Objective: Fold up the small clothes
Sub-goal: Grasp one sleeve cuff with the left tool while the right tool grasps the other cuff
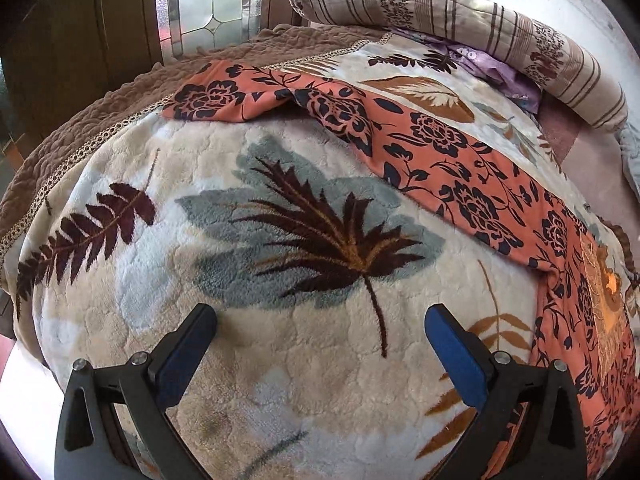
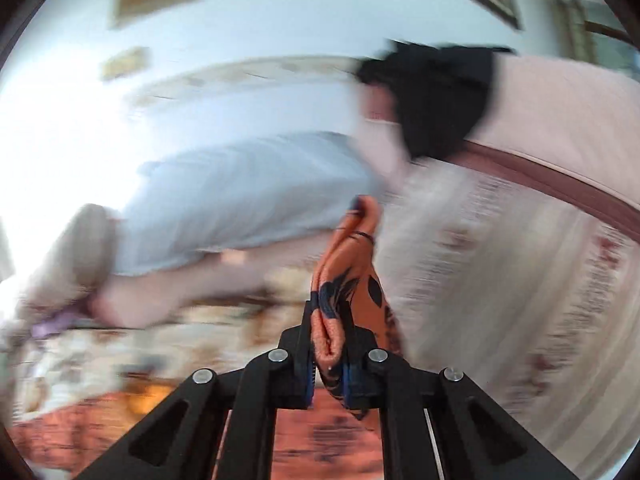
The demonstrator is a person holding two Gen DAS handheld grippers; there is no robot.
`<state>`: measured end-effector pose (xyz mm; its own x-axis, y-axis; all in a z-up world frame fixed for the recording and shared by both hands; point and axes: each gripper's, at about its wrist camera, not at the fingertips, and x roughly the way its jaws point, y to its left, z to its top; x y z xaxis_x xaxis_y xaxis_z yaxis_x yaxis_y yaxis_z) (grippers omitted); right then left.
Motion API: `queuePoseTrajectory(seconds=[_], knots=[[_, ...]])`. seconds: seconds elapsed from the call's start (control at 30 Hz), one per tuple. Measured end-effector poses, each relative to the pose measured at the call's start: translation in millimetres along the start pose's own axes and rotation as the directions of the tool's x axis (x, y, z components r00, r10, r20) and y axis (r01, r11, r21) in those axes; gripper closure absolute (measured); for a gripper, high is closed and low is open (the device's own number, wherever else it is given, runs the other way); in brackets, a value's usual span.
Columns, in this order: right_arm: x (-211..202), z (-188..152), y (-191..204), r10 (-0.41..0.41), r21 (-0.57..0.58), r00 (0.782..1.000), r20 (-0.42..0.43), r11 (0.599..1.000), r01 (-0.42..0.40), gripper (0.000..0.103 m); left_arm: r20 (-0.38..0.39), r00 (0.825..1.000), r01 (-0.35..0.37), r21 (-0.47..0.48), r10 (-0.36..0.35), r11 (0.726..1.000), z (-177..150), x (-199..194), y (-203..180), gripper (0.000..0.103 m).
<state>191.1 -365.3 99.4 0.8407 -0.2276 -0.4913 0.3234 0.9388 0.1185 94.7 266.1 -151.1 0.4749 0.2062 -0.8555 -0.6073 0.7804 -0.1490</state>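
Note:
An orange garment with a dark floral print [image 1: 452, 172] lies stretched across the leaf-patterned plush blanket [image 1: 280, 208], from the far left to the right edge of the left wrist view. My left gripper [image 1: 320, 320] is open and empty, hovering over the blanket, apart from the garment. My right gripper [image 2: 330, 320] is shut on a bunched fold of the orange garment [image 2: 352, 276], which sticks up between the fingers. The right wrist view is heavily motion-blurred.
A striped quilt roll [image 1: 460, 32] and a purple cloth [image 1: 492, 68] lie at the bed's far side. A brown quilted cover [image 1: 100, 100] edges the blanket on the left. In the right wrist view, a pale blue pillow [image 2: 240, 196] and a dark object [image 2: 436, 96] show blurred.

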Motion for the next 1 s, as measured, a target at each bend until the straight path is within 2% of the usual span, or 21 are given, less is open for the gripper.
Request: queuePoseTrajectory(seconds=[0.03,0.1,0.2,0.3,0.33,0.37,0.4,0.43,0.5,0.53,0.6,0.73,0.77,0.83,0.87,0.9,0.93,1.0], knots=[[-7,-3,36,0.081,-0.005,0.997,0.010,0.997,-0.081,0.094,-0.004,1.000,0.007,-0.002,-0.007,1.000,0,0,2,0.000],[-16,-18,106,0.238,0.001,0.971,0.005,0.971,-0.238,0.094,-0.006,1.000,0.019,-0.008,-0.019,1.000,0,0,3,0.000],[-22,-57,192,0.423,0.032,0.905,-0.041,0.906,-0.422,0.094,-0.006,1.000,0.011,0.008,-0.011,1.000,-1,1,1,0.000],[2,-115,255,0.520,0.081,0.839,-0.160,0.854,-0.514,0.090,-0.005,1.000,-0.029,0.059,0.029,0.998,-3,4,-6,0.000],[16,-141,268,0.517,0.101,0.826,-0.224,0.855,-0.508,0.078,-0.009,0.999,-0.044,0.078,0.045,0.996,-4,6,-8,0.000],[36,-168,278,0.494,0.105,0.818,-0.296,0.868,-0.486,0.045,-0.011,0.998,-0.058,0.093,0.059,0.994,-4,7,-10,0.000],[59,-195,285,0.466,0.096,0.800,-0.377,0.879,-0.467,0.023,-0.011,0.998,-0.068,0.104,0.070,0.992,-5,8,-12,0.000],[77,-222,287,0.439,0.090,0.771,-0.461,0.887,-0.452,0.015,-0.010,0.997,-0.073,0.109,0.074,0.991,-6,8,-12,0.000],[97,-263,275,0.405,0.109,0.711,-0.575,0.899,-0.424,0.015,-0.009,0.997,-0.070,0.108,0.071,0.992,-6,8,-11,0.000],[99,-270,262,0.406,0.118,0.710,-0.576,0.900,-0.419,0.015,-0.007,0.998,-0.069,0.102,0.070,0.992,-5,9,-10,0.000],[93,-261,237,0.425,0.128,0.729,-0.536,0.895,-0.428,0.015,0.003,0.998,-0.066,0.083,0.066,0.994,-5,8,-9,0.000],[87,-216,174,0.454,0.188,0.786,-0.420,0.891,-0.414,0.015,-0.005,0.998,-0.057,0.086,0.057,0.995,-3,7,-8,0.000],[97,-211,160,0.442,0.213,0.801,-0.403,0.897,-0.388,0.010,-0.007,1.000,-0.019,0.056,0.019,0.998,0,4,-3,0.000],[125,-217,125,0.350,0.232,0.828,-0.437,0.934,-0.272,0.004,0.003,0.992,0.130,-0.038,-0.130,0.991,8,-6,13,0.000],[146,-227,109,0.281,0.223,0.814,-0.509,0.956,-0.191,0.005,0.011,0.978,0.208,-0.075,-0.208,0.975,14,-11,20,0.000],[159,-239,92,0.257,0.243,0.781,-0.569,0.960,-0.139,0.007,0.026,0.964,0.265,-0.094,-0.263,0.960,22,-17,25,0.000],[154,-239,81,0.314,0.285,0.791,-0.526,0.941,-0.184,0.010,0.058,0.951,0.308,-0.092,-0.303,0.947,31,-25,29,0.000],[128,-230,74,0.351,0.281,0.817,-0.458,0.929,-0.241,0.008,0.141,0.931,0.349,-0.075,-0.337,0.934,55,-36,38,0.000]])
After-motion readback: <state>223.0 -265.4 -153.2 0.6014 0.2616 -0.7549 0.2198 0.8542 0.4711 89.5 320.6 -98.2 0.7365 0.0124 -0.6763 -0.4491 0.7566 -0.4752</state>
